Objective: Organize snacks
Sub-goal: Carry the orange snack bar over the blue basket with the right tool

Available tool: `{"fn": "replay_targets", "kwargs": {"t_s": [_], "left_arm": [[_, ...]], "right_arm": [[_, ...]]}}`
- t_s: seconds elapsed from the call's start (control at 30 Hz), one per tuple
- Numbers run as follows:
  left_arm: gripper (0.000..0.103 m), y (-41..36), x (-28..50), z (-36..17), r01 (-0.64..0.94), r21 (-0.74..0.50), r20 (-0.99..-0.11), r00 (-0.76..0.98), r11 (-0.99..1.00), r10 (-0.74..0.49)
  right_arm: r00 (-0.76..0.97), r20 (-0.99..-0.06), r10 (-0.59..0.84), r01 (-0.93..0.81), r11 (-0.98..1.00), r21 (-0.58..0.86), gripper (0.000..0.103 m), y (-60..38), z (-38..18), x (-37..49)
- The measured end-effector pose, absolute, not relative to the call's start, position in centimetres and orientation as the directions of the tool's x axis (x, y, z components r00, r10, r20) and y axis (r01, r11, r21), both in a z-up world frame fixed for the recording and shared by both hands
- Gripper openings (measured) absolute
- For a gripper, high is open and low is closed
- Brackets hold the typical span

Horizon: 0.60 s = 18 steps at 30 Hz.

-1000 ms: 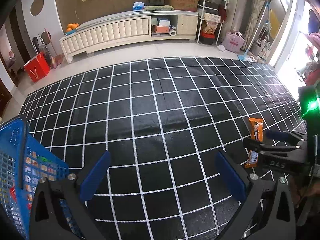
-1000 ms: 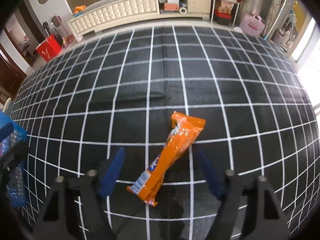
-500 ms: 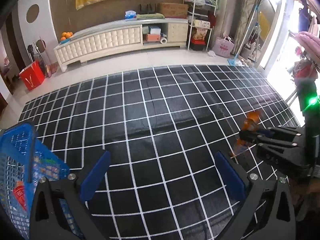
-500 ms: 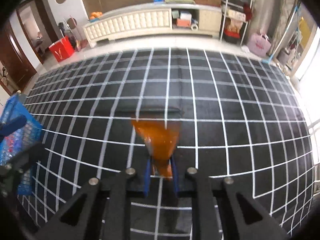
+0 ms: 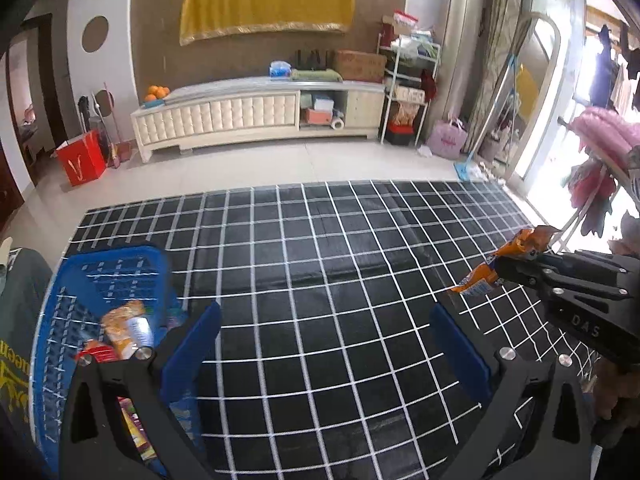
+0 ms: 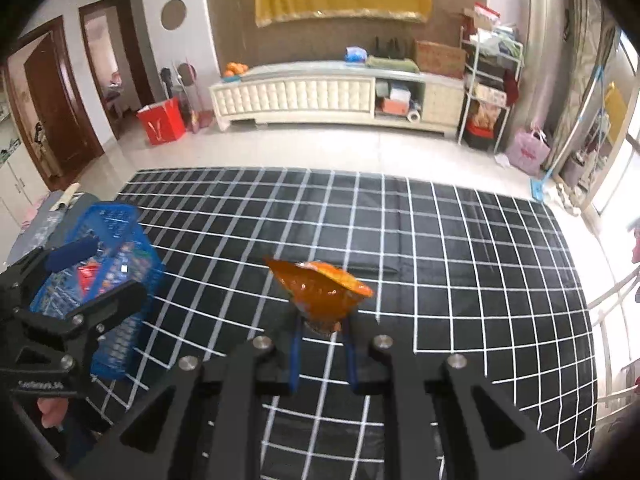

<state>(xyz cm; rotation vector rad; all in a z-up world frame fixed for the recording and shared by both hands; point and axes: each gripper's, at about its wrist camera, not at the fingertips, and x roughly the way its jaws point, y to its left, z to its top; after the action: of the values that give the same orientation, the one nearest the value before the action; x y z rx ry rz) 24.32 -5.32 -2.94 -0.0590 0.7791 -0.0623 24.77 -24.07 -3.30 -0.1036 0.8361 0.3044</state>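
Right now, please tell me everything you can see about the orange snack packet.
The orange snack packet is a long, glossy, crinkled wrapper, plastic or foil by its look, with a blue and white label near one end; the print is too small to read. The right gripper is shut on its middle, holding it in the air above the black grid mat, both ends sticking out free. Nothing else touches it. The blue basket stands apart, to its left.

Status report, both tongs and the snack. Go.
Right tongs shut on orange snack packet, lifted off the mat. Left tongs open, empty, beside blue basket. Nothing in the way.
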Motion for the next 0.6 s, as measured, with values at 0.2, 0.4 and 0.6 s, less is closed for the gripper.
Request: {"fn": "replay_targets", "kwargs": {"t_s": [0.2, 0.4, 0.6], "left_arm": [[0.103, -2.7, 20.9, -0.4, 0.017, -0.064, -0.657, 0.752, 0.998, -0.055], [0.103, 0.3, 17.7, 1.3, -0.004, -0.024, -0.629, 0.777, 1.000, -0.012], [0.103, 4.2, 15.0, 1.5, -0.069, 0.034, -0.621, 0.781, 0.997, 0.075]], "right_arm": [[0.628, -0.722, 0.289, -0.364, 0.930, 0.055, 0.021, -21.3, -1.3, 22.5], [0.625, -0.704, 0.337, -0.423, 0.904, 0.058, 0.021, -17.8, 0.0, 20.9], [0.573, -0.705, 0.418, -0.501, 0.859, 0.101, 0.021, -13.3, 0.4, 20.0]]}}
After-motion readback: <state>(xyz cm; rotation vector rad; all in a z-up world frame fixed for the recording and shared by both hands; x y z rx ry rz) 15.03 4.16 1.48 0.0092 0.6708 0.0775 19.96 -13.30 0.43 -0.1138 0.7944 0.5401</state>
